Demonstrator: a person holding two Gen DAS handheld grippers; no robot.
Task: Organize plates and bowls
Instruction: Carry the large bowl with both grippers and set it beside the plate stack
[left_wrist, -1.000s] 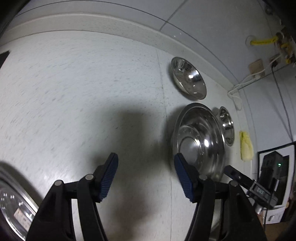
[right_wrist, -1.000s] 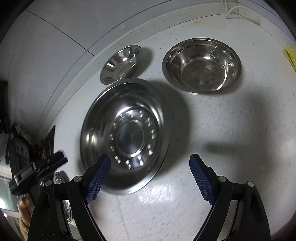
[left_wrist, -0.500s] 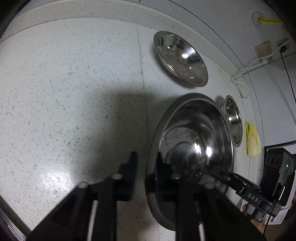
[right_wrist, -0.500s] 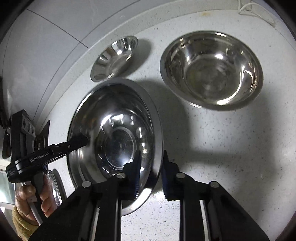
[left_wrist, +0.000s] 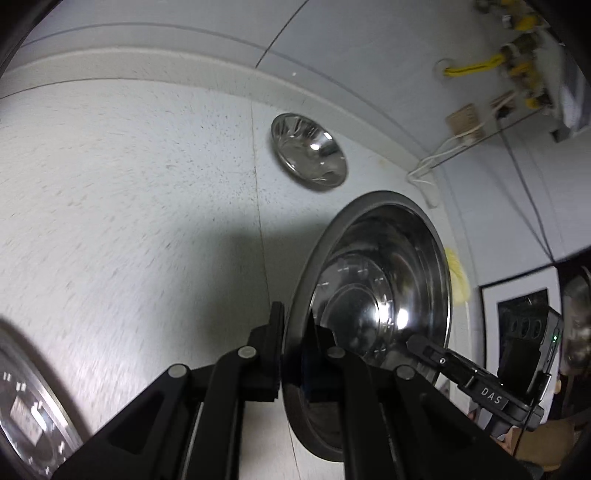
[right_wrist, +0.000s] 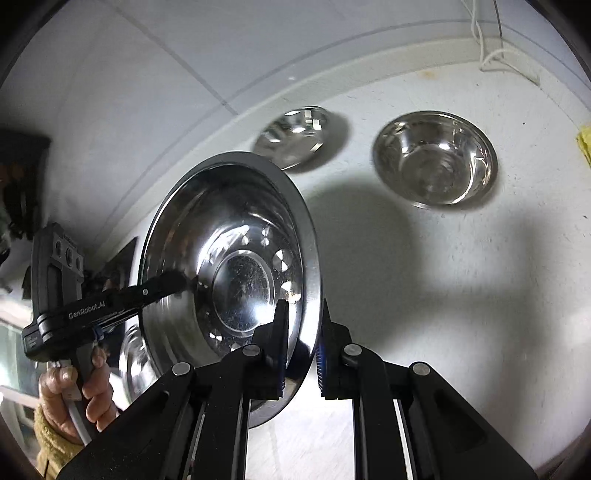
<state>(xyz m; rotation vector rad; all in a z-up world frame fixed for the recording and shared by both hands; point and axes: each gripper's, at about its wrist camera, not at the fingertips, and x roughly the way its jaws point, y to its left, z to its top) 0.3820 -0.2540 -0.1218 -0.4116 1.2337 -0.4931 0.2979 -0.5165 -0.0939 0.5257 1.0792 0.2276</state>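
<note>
Plates and bowls sorting is at the lift-and-carry step right now: the big round stainless steel plate (right_wrist: 236, 258) fills the left-centre of the right wrist view and looks to be off the speckled white countertop (right_wrist: 461, 295), tilted up on edge, throwing a big shadow to its right. Both claws are pinching its rim, one on each side: the right gripper (right_wrist: 301, 345) clamps the lower right edge of the plate, and the left gripper (left_wrist: 293, 341) clamps the opposite edge, low in the left wrist view. A hand (right_wrist: 74, 395) in a yellowish sleeve holds that left tool at the lower left. My guess for the next move: carry it level-ish with both hands moving together so the thin rim doesn't slip, over to wherever it stacks, maybe the other shiny steel plate (left_wrist: 26, 406) peeking in at the lower left of the left wrist view. The small shallow steel dish (right_wrist: 295, 140) and the deep steel bowl (right_wrist: 434, 158) sit untouched up top by the wall. Compared with a second ago, the jaws were spread wide with nothing in them and the plate lay flat on the counter.
</note>
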